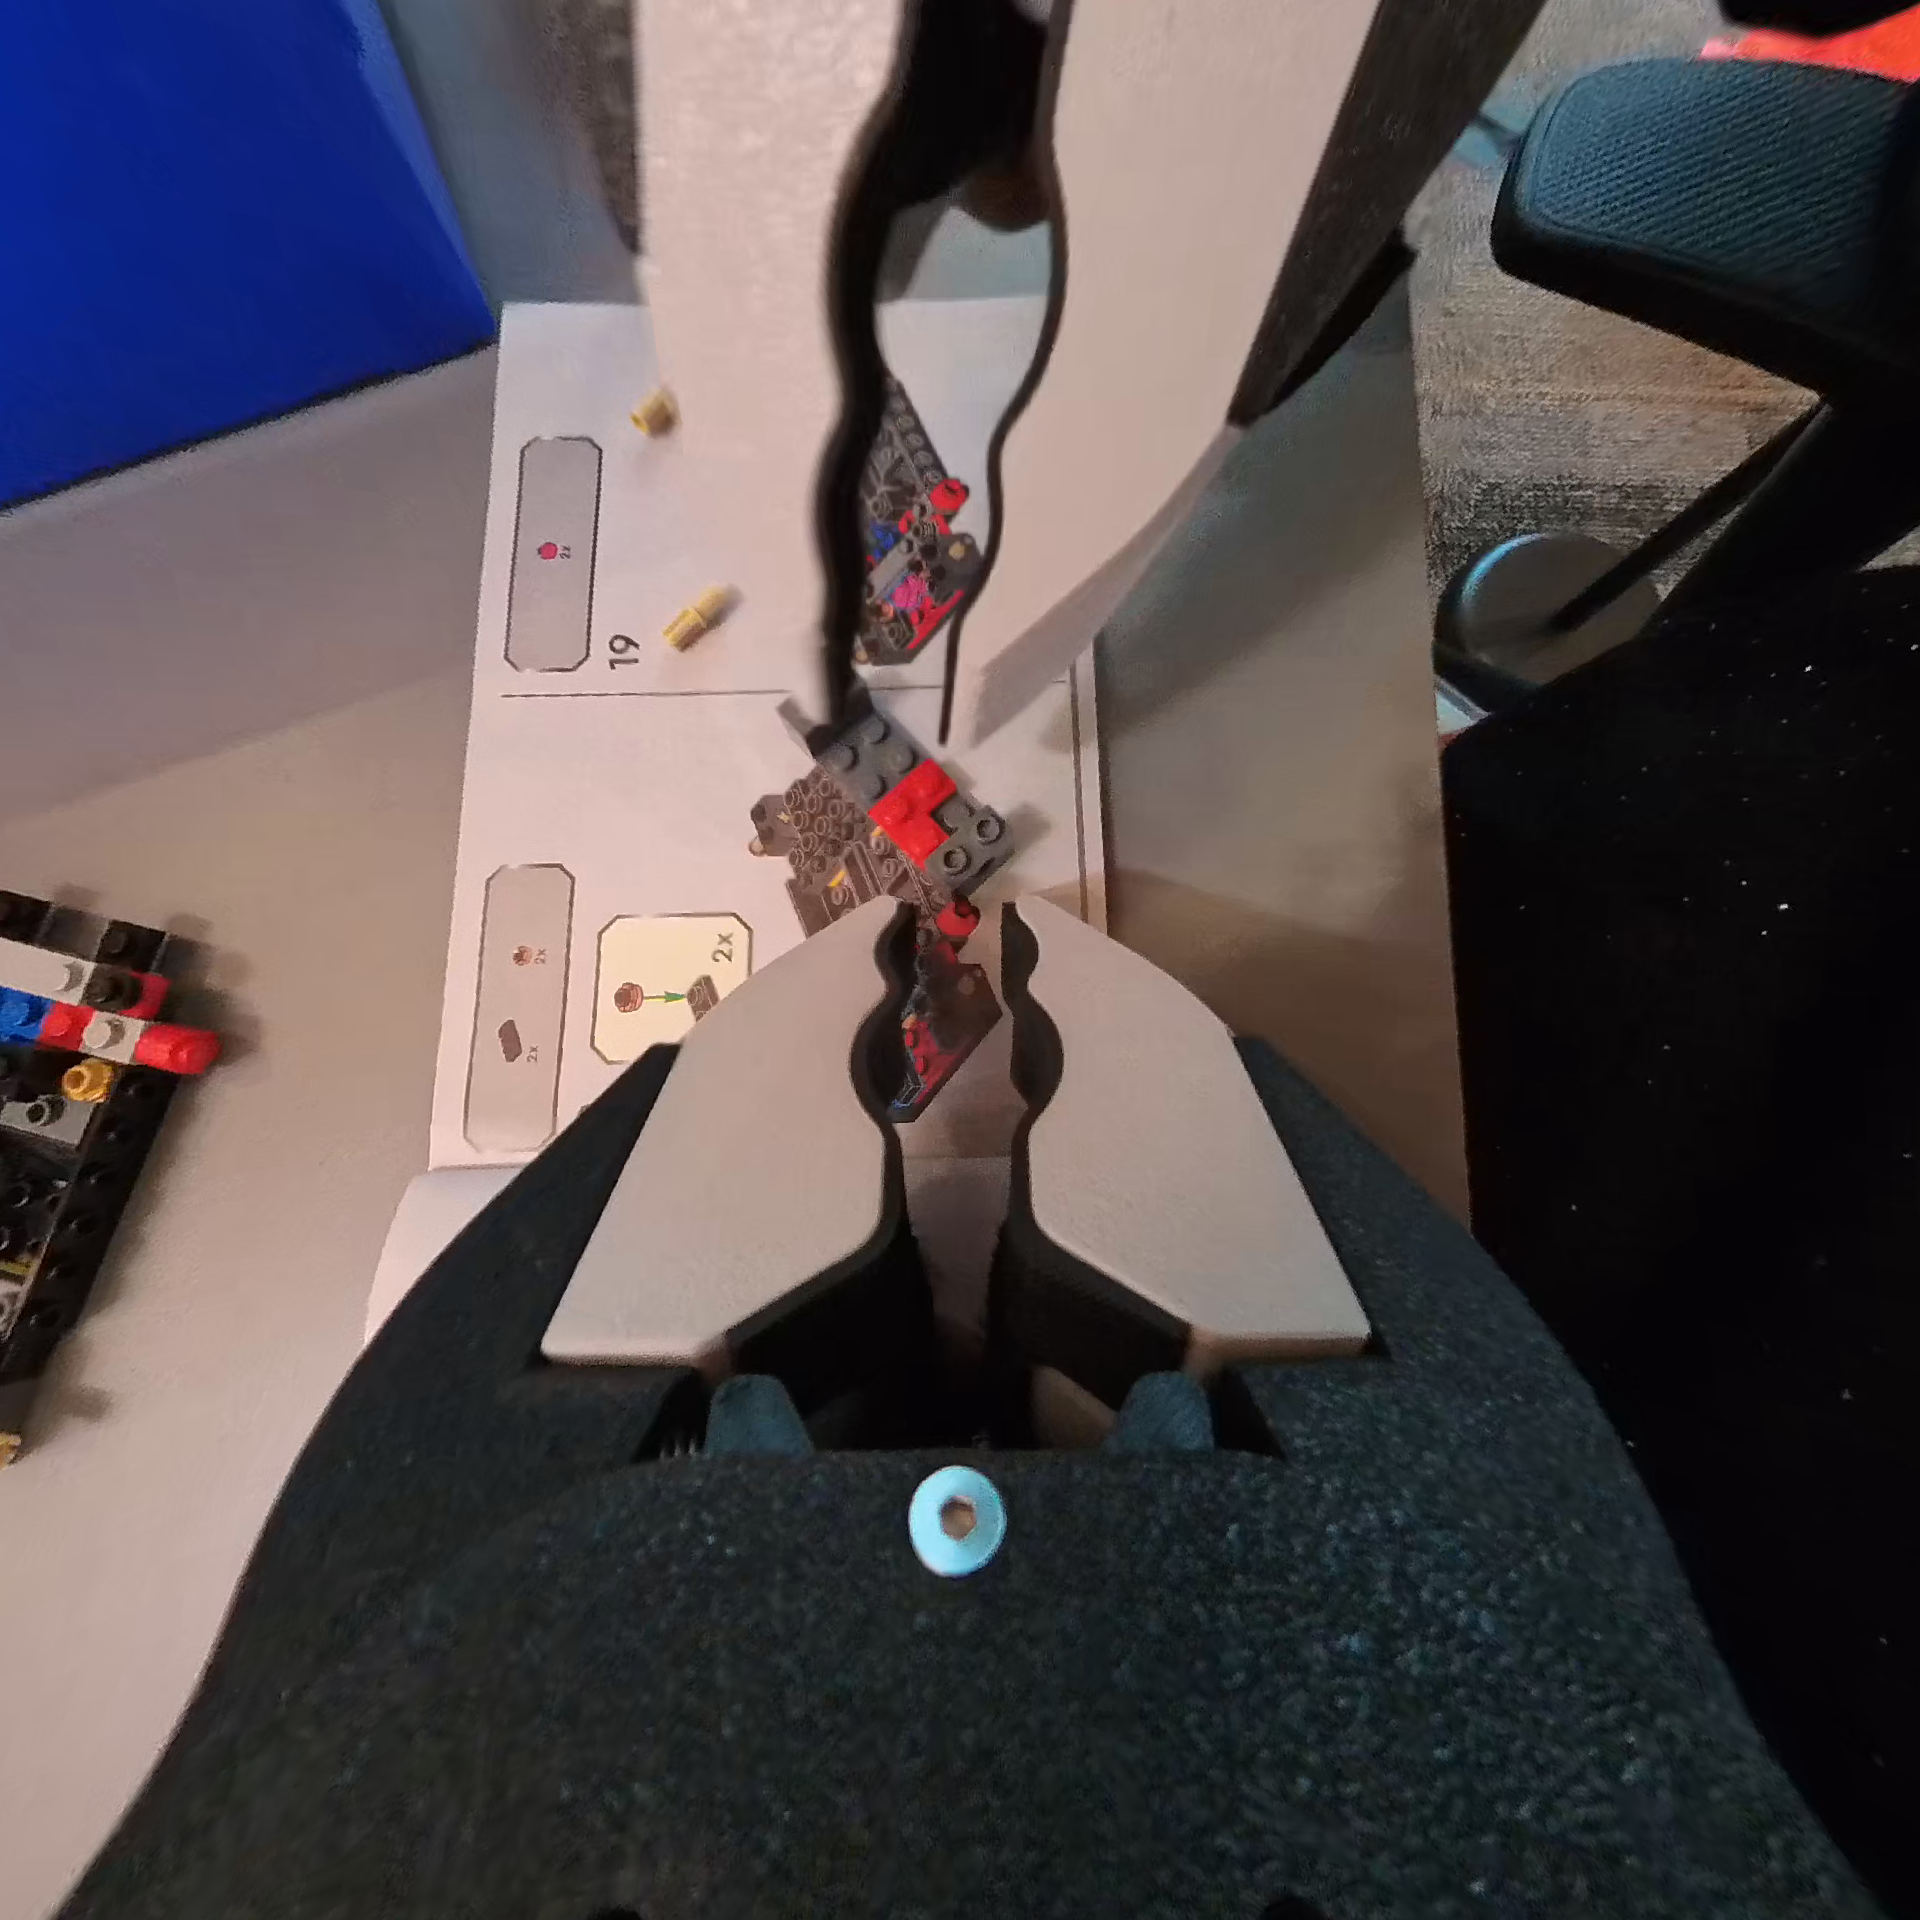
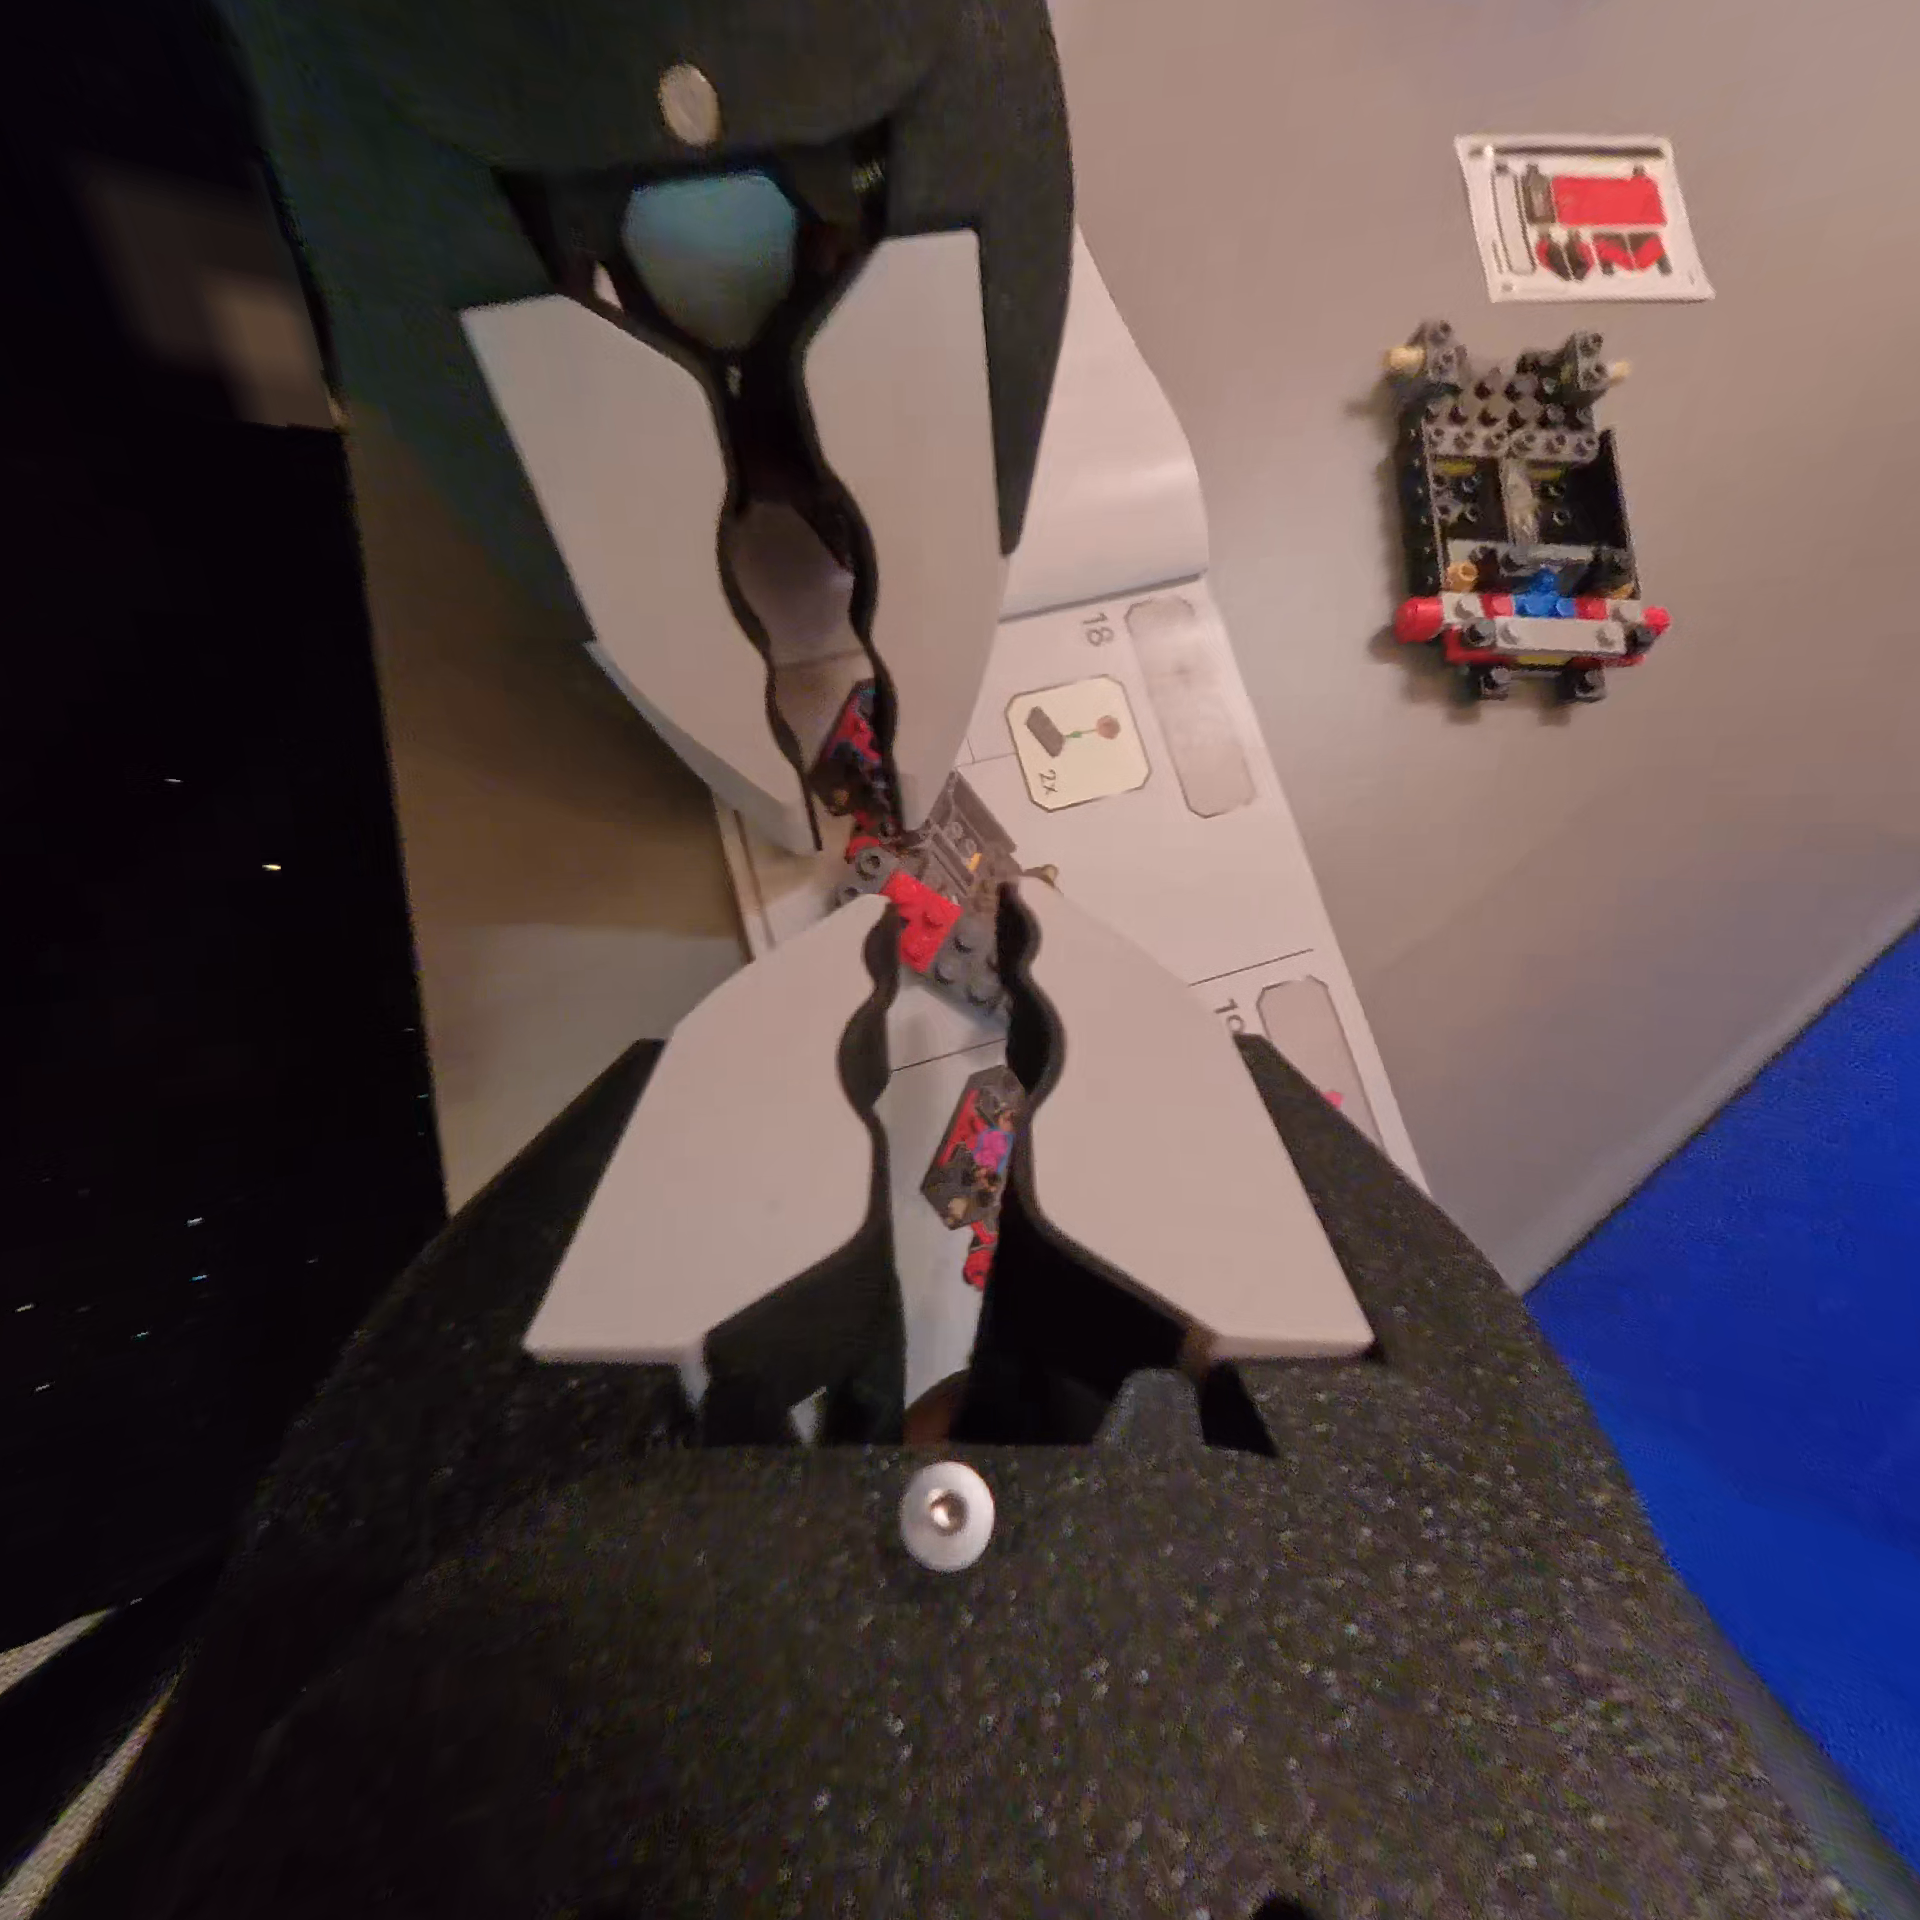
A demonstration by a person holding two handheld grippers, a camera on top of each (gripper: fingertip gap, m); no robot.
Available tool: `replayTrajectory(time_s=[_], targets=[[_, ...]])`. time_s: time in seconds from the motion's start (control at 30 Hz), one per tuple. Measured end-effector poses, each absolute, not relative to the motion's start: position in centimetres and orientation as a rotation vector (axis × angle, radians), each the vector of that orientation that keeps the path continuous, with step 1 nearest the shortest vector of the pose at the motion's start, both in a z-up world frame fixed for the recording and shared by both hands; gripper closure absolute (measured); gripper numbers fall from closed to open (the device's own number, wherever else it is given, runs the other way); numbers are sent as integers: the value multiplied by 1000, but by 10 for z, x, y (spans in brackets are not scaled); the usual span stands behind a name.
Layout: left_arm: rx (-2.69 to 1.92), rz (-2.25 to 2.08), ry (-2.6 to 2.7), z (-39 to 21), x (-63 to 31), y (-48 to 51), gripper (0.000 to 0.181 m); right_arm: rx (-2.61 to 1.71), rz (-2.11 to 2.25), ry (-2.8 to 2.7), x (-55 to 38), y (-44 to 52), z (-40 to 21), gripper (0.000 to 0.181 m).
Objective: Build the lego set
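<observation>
in the left wrist view, a black lego chassis (image 1: pixel 73 1122) with a red, white and blue strip lies on the tabletop (image 1: pixel 260 831) at 9 o'clock. two tan pegs (image 1: pixel 698 617) rest on the open instruction booklet (image 1: pixel 644 790) toward 11 o'clock. at centre a small grey and red lego assembly (image 1: pixel 904 810) sits over the booklet, the left gripper (image 1: pixel 951 920) closing narrowly on its near end, though whether it pinches is unclear. from 12 o'clock the right gripper (image 1: pixel 894 717) meets its far end, narrowly parted; its grip is likewise unclear. a dark chair (image 1: pixel 1704 208) stands at 2 o'clock.
</observation>
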State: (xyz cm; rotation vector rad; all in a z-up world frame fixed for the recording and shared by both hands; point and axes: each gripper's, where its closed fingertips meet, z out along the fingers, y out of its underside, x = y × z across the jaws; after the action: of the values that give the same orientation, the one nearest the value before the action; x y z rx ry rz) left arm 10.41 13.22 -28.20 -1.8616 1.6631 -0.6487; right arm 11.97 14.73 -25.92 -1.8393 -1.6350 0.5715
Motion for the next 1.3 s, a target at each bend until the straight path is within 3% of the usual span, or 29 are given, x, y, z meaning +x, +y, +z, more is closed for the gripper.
replayTrajectory(time_s=[0.1, 0.73, 0.9, 0.97, 1.03, 1.1, 1.23, 1.3], targets=[[-1848, -659, 1643, -279, 106, 133, 165, -1869, 512, -1666, 129, 146, -263, 181], [-1857, -794, 1740, -283, 118, 132, 167, -2119, 657, -1482, 119, 140, -285, 181], [-1835, -746, 1765, -283, 114, 135, 167, -1882, 804, -1266, 118, 141, -243, 181], [-1817, -753, 1757, -279, 114, 135, 165, -1895, 779, -1206, 136, 145, -236, 158], [-1789, -757, 1740, -271, 113, 136, 161, -1954, 705, -1176, 160, 151, -243, 151], [-1790, -726, 1712, -267, 110, 139, 157, -2008, 671, -1186, 177, 149, -253, 159], [-1878, -699, 1572, -271, 112, 136, 125, -2096, 577, -1189, 190, 149, -274, 162], [-1903, -619, 1543, -280, 117, 135, 118, -2123, 479, -1135, 195, 161, -278, 164]])
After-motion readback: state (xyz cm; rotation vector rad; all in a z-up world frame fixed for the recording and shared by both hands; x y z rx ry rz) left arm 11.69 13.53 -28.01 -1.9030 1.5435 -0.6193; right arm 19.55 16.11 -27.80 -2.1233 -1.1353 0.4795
